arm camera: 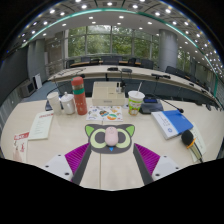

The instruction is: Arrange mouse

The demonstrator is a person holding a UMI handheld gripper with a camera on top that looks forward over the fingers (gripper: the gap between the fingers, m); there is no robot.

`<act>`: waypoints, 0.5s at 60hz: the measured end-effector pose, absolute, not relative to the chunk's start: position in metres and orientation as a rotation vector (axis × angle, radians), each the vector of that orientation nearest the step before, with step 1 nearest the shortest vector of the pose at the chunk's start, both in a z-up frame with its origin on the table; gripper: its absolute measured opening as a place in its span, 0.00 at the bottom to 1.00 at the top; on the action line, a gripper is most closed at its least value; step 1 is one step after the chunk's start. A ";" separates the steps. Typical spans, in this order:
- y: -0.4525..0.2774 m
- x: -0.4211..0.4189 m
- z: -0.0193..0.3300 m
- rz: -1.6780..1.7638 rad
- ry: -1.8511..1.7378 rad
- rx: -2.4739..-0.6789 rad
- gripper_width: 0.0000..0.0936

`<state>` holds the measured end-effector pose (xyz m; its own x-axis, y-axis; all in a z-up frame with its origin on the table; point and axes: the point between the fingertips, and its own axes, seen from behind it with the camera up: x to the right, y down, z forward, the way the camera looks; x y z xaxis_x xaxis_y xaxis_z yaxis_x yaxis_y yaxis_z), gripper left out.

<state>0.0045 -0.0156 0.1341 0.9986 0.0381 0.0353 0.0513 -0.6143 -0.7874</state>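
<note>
Here the gripper [108, 158] sits low over the pale tabletop [60, 140], its two fingers spread wide apart, each showing a purple pad [76, 155] on its inner face. Nothing is pinched. Between the fingers, a little ahead of their tips, lies the mouse [109, 137], dark-bodied with light green markings, resting on the tabletop with a clear gap to either finger.

Just beyond the mouse lies a flat printed card or sheet [106, 116] with small coloured pictures. Past it, to the right, stands a pale cup with a green label [135, 102], and beside that a dark object [150, 105] too small to make out. Further right a blue book [172, 122] lies flat, and near it a black microphone-like object [192, 143].

To the left of the card stand a tall orange-red can [79, 95] and a white mug [67, 104]. Nearer on the left lies a white booklet [41, 126], and a small red-and-white packet [21, 143] lies beyond that.

Behind everything, office desks and chairs stretch toward large windows [105, 42].
</note>
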 end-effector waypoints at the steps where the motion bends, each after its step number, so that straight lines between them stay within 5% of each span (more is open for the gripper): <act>1: -0.025 0.003 0.141 -0.023 -0.060 -2.231 0.91; 14: -0.146 -0.016 0.211 -0.057 -0.015 -2.173 0.91; 30: -0.236 -0.035 0.242 -0.072 -0.006 -2.132 0.92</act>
<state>-0.0347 -0.2363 0.2415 0.9983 -0.0241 0.0538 0.0327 -0.5328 -0.8456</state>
